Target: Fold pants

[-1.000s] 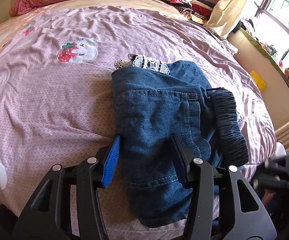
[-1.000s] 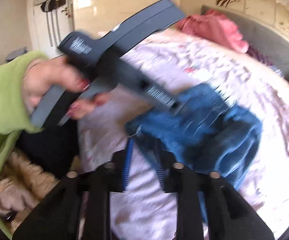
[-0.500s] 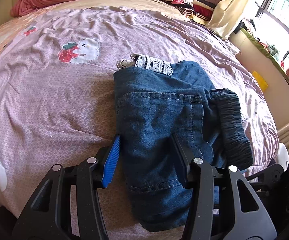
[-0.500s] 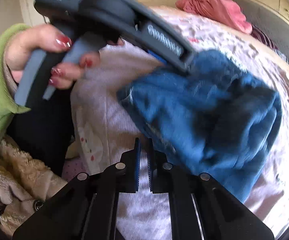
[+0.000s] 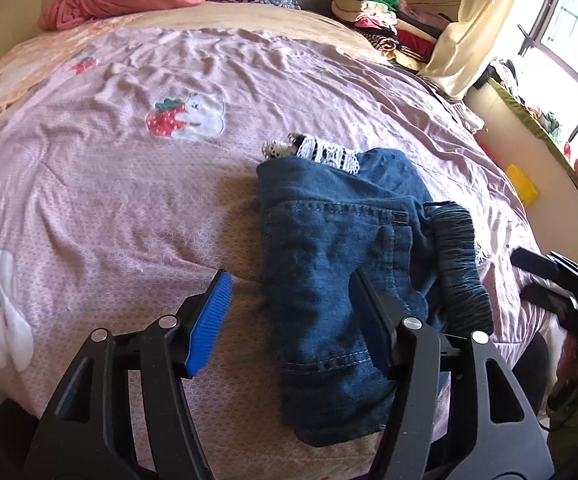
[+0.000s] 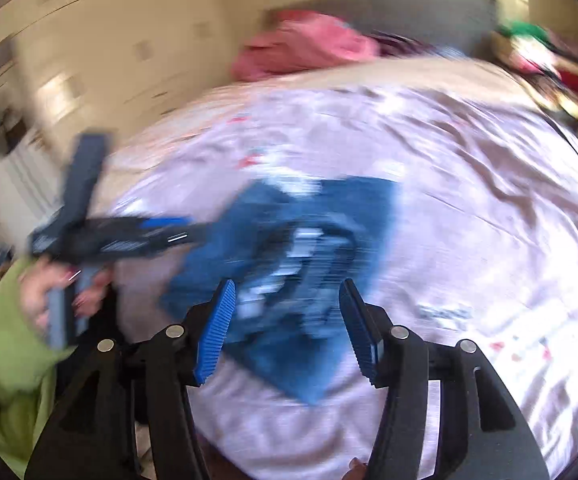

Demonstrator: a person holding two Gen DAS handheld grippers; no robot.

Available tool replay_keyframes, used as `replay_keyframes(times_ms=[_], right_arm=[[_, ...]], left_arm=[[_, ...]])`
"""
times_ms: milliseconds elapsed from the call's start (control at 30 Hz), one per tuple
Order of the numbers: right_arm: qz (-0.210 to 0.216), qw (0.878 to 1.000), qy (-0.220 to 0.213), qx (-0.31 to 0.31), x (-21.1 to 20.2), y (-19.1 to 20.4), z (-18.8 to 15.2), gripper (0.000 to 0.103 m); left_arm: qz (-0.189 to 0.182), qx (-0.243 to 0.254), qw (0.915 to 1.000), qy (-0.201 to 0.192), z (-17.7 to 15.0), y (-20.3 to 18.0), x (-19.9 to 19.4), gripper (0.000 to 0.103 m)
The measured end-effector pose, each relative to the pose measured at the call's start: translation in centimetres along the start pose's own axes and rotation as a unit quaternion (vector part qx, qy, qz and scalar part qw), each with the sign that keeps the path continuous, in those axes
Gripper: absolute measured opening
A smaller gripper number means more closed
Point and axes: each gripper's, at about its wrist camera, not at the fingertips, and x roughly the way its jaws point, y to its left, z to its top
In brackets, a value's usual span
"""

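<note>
Bedsheet point(image 5: 137, 208), mauve, with strawberry-and-bear prints, bore near its front edge one pair of denim pants point(image 5: 329, 264), folded into a compact bundle, dark elastic waistband point(image 5: 463, 264) along its right side and white lace trim point(image 5: 329, 154) showing at the far end. Left gripper point(image 5: 295, 322) hung over the bundle's near-left part, jaws opening, pads pressing nothing. Right gripper point(image 6: 287, 326), jaws likewise opening and empty; its view was motion-blurred, the pants' detail unreadable there.
</note>
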Motion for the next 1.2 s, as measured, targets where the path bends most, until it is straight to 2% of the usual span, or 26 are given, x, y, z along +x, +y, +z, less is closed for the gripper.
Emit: replay_keyframes(times_ms=[67, 200, 433, 567, 600, 667, 767, 800, 1033, 1200], right_arm=[[-0.010, 1.000, 0.015, 0.022, 0.8, -1.4, -0.4, 0.053], [-0.001, 0.997, 0.039, 0.062, 3.5, -3.4, -0.3, 0.053], [0.041, 0.994, 0.066, 0.080, 7.3, -4.0, 0.2, 0.053], [0.050, 0.993, 0.070, 0.086, 8.2, -4.2, 0.4, 0.050], [0.052, 0.993, 0.070, 0.084, 8.5, -4.1, 0.5, 0.042], [0.055, 0.993, 0.067, 0.078, 8.5, -3.7, 0.6, 0.031], [0.050, 0.996, 0.047, 0.062, 7.8, -2.7, 0.6, 0.021], [0.049, 0.996, 0.043, 0.058, 7.6, -2.5, 0.8, 0.019], [0.048, 0.999, -0.001, 0.019, 5.9, -0.4, 3.1, 0.016], [0.033, 0.999, -0.017, -0.002, 6.4, 0.2, 5.9, 0.016]], left_arm=[[-0.006, -0.007, 0.9999, 0.006, -0.2, 0.1, 0.6, 0.056], [-0.020, -0.011, 0.9996, 0.014, -0.7, -0.1, 1.6, 0.056], [-0.029, -0.020, 0.9993, 0.016, -0.6, -0.4, 2.7, 0.055], [-0.031, -0.016, 0.9993, 0.015, -0.4, -0.8, 3.1, 0.047], [-0.031, -0.017, 0.9993, 0.015, -0.3, -0.8, 3.3, 0.043], [-0.034, -0.021, 0.9991, 0.014, -0.2, -0.9, 3.4, 0.035], [-0.018, -0.005, 0.9998, 0.004, 0.0, -1.7, 3.0, 0.018], [-0.014, 0.001, 0.9999, 0.000, 0.1, -2.0, 2.8, 0.016], [-0.019, 0.002, 0.9995, -0.024, 1.7, -2.2, 1.3, 0.013], [-0.011, 0.000, 0.9990, -0.043, 4.0, -1.8, 1.1, 0.013]])
